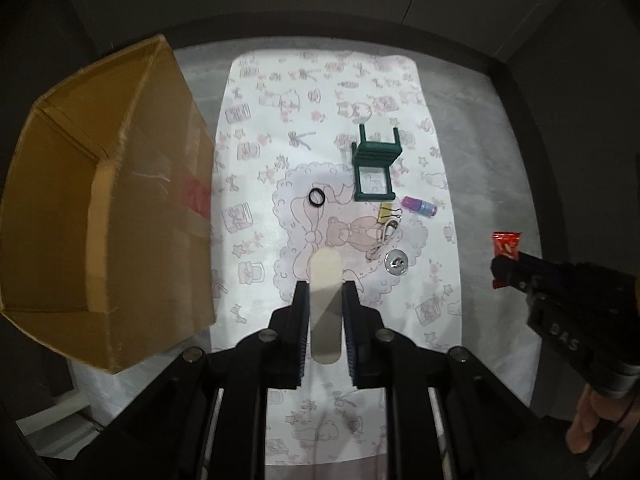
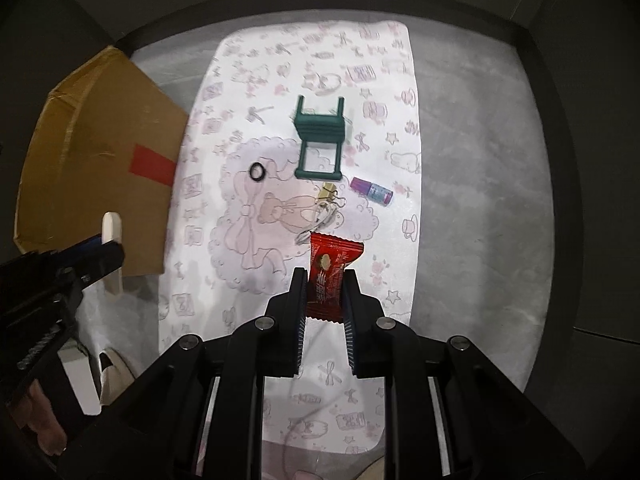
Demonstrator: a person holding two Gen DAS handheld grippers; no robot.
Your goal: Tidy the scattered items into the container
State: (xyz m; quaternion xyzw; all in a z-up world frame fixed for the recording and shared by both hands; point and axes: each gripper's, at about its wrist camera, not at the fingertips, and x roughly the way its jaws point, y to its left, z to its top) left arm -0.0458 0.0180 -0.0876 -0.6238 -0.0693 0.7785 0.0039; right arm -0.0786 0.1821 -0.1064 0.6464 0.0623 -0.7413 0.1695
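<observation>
The cardboard box (image 1: pixel 100 208) stands open at the counter's left edge. Beside it, the left claw (image 1: pixel 325 296) grips a wooden stick (image 1: pixel 325 280); the right claw (image 2: pixel 325 280) clamps a red candy wrapper (image 2: pixel 330 276) above the patterned mat (image 2: pixel 280 80).

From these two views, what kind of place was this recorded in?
Probably a staged indoor tabletop for tidying practice: a grey table with a cartoon-print mat, a cardboard box, and small oddments like a toy green chair.
</observation>
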